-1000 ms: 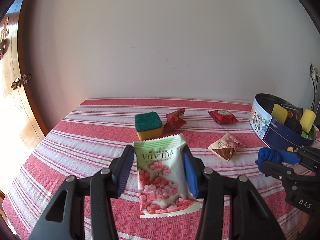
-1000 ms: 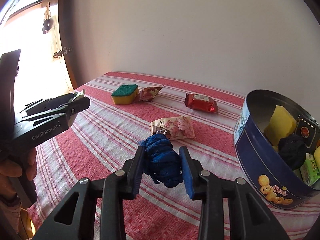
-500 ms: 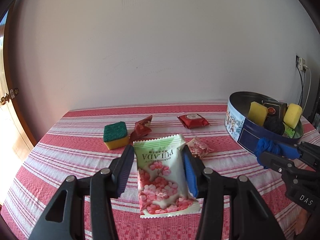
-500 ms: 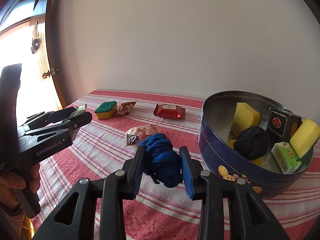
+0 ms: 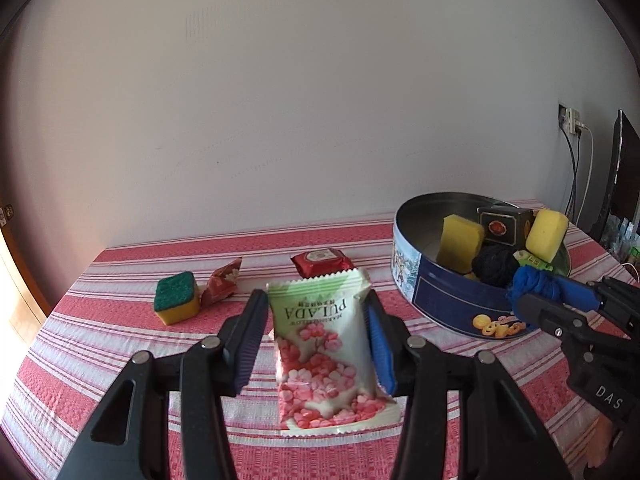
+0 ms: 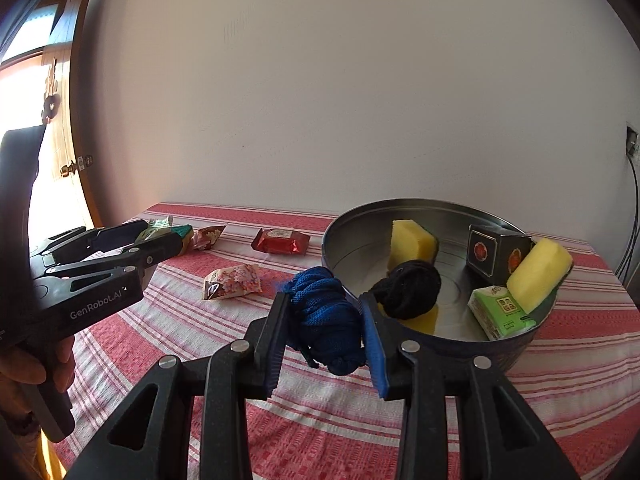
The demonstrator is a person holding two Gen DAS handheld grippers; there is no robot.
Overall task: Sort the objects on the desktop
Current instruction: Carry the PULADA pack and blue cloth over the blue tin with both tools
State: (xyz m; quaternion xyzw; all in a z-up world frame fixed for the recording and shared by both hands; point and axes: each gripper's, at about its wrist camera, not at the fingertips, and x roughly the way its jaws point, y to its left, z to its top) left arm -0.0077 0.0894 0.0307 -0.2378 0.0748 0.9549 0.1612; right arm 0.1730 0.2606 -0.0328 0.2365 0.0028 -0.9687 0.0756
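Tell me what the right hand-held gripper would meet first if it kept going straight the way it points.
Probably the near rim of the round tin, just ahead of the right hand-held gripper and its blue knitted bundle; depth is uncertain.

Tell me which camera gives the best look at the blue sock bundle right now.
The right wrist view: the blue sock bundle sits centre frame, clamped in the right gripper, just short of the tin. The left wrist view catches only its tip at the right edge.

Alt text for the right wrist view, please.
The right tool grips a blue knotted sock beside an open round tin holding sponges, a black sock and small boxes. Snack packets lie on the striped tablecloth.
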